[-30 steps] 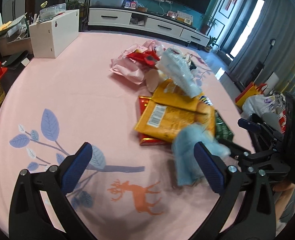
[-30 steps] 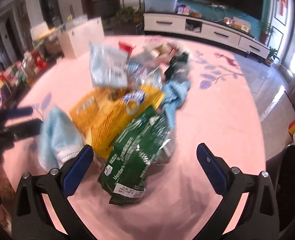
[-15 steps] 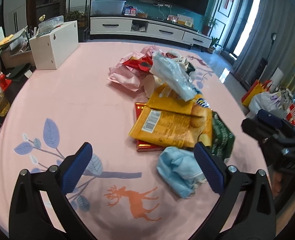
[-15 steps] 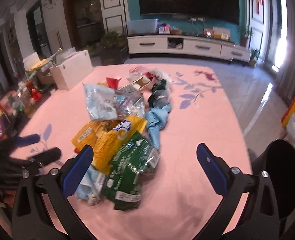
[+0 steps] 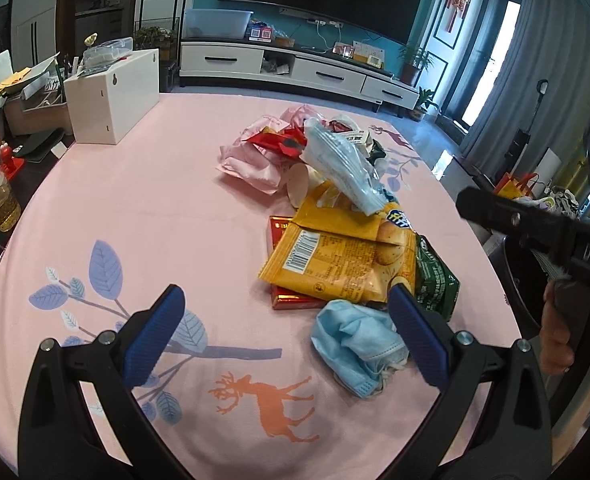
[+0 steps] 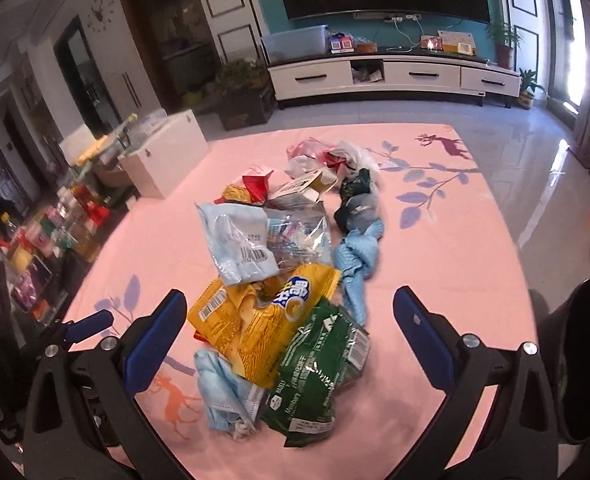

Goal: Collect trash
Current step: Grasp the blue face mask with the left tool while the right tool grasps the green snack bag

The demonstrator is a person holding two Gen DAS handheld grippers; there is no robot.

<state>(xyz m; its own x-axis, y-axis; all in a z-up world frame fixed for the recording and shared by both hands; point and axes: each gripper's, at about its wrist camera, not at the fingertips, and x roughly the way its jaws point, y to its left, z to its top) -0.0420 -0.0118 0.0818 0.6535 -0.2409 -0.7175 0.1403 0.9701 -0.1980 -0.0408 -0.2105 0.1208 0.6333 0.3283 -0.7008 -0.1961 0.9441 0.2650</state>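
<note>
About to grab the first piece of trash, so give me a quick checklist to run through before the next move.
1. Left tool open and holding nothing: ok.
2. Right tool open and holding nothing: ok.
3. Target within easy reach: ok. The blue mask lies at the near end of the pile, by the left tool's right finger.
4. Mask free to lift alone: cannot tell. Its far edge meets the yellow bag and green bag.
5. Tools apart from each other: ok. The right one is off at the table's right edge.
6. Bin ready: cannot tell. A dark container sits past the table edge; whether it is the bin is unclear.
</note>
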